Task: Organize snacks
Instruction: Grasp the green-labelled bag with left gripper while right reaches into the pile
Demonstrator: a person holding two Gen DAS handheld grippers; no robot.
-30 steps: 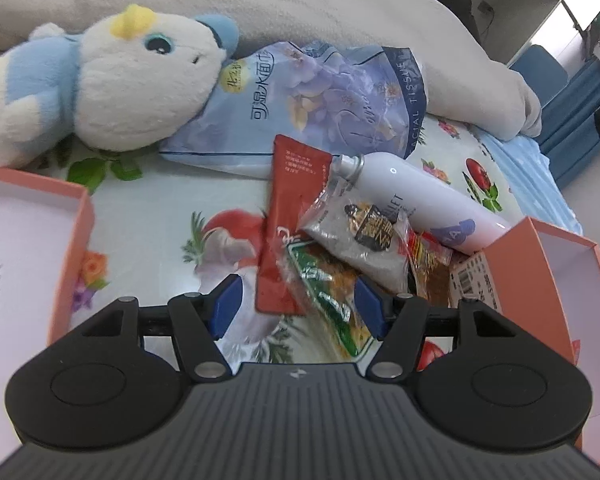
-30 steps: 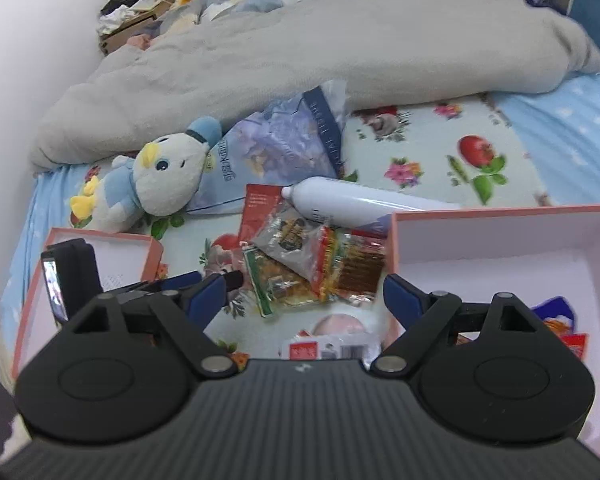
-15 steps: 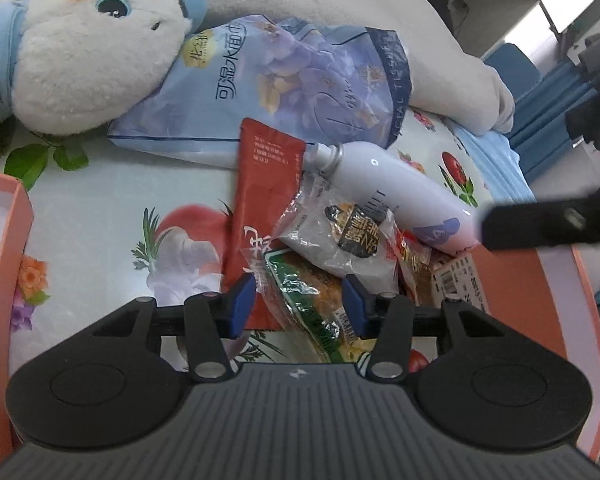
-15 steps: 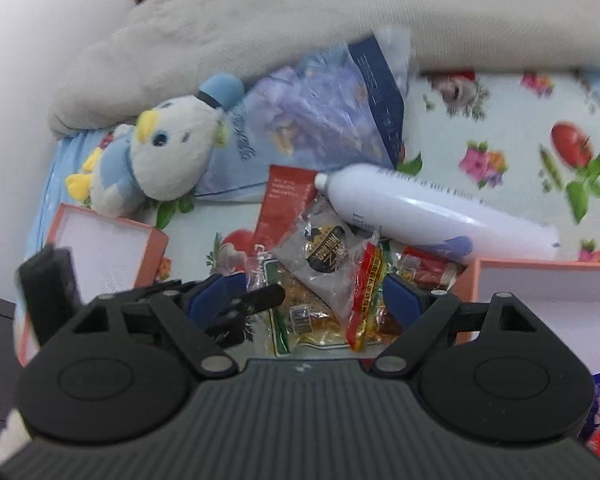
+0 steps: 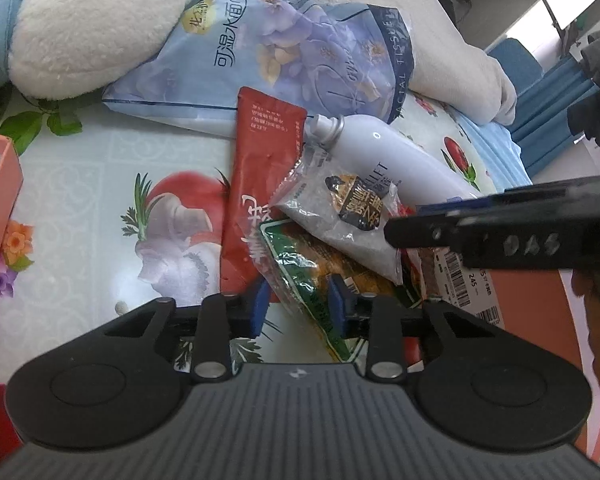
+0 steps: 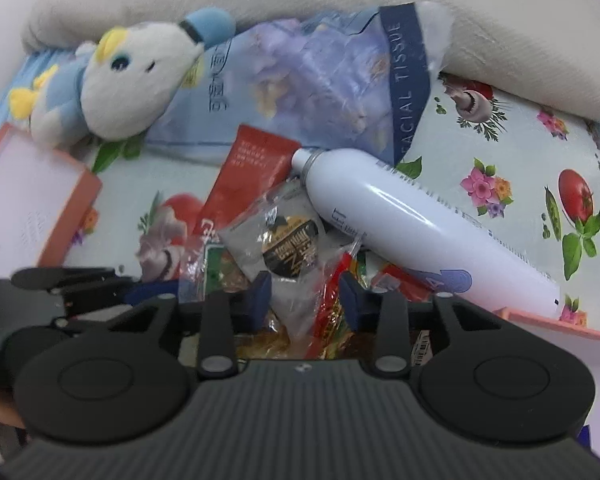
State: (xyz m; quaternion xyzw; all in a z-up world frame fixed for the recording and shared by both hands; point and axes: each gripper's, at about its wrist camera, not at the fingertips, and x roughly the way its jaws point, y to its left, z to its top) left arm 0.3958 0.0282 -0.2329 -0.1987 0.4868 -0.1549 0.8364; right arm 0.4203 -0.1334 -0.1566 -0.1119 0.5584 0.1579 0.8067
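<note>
Your left gripper point(image 5: 298, 300) is closing, its blue pads on either side of the green-edged snack packet point(image 5: 300, 264); the packet's edge sits between them, but you cannot tell whether the pads already press on it. Your right gripper point(image 6: 305, 302) is closing too, with the clear wrapper of the grey snack packet point(image 6: 280, 240) and the red-and-yellow snack packet point(image 6: 332, 300) between its pads; whether they pinch yet is unclear. Seen from the left wrist, the right gripper's black fingers reach in from the right over the pile.

The snacks lie heaped on the flowered sheet point(image 5: 100, 168): the grey packet rests on top of the green-edged one, and a red sachet point(image 5: 266, 168) lies flat just to the left, partly under both. A white spray bottle point(image 6: 412, 232) lies on its side behind the pile, touching the grey packet. Behind it sit a facial tissue pack point(image 6: 320, 80) and a plush toy point(image 6: 132, 76), whose head rests on the pack. An orange box lid point(image 6: 32, 200) lies at the left, and the rim of an orange box point(image 6: 560, 324) shows at the right.
</note>
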